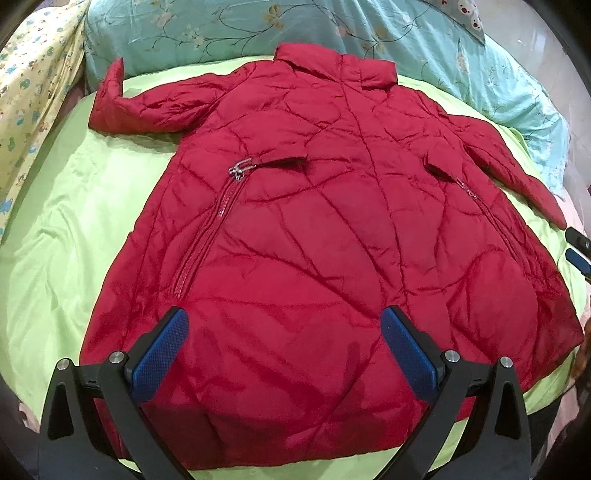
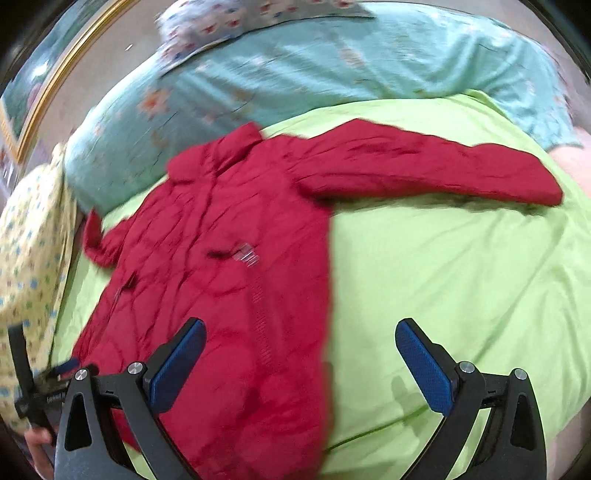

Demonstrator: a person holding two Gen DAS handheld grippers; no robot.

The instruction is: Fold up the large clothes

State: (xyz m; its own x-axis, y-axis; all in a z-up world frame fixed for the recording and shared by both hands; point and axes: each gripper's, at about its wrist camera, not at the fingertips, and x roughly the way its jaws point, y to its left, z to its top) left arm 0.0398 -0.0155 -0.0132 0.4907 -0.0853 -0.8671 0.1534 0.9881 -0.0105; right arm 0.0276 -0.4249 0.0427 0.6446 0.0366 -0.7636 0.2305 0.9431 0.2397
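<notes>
A large red quilted coat (image 1: 314, 229) lies spread flat, front up, on a lime green sheet (image 1: 66, 221), collar far, hem near, both sleeves out to the sides. My left gripper (image 1: 284, 332) is open and empty, hovering over the coat's hem. In the right wrist view the coat (image 2: 221, 258) lies to the left, its right sleeve (image 2: 443, 170) stretched across the sheet (image 2: 461, 277). My right gripper (image 2: 301, 347) is open and empty above the coat's right edge near the hem. The right gripper's tips (image 1: 578, 247) show at the left view's right edge.
A teal floral quilt (image 1: 258, 33) lies bunched beyond the collar. A yellow patterned blanket (image 1: 33, 96) lies along the left side. The left gripper (image 2: 48, 384) and a hand show at the lower left of the right wrist view.
</notes>
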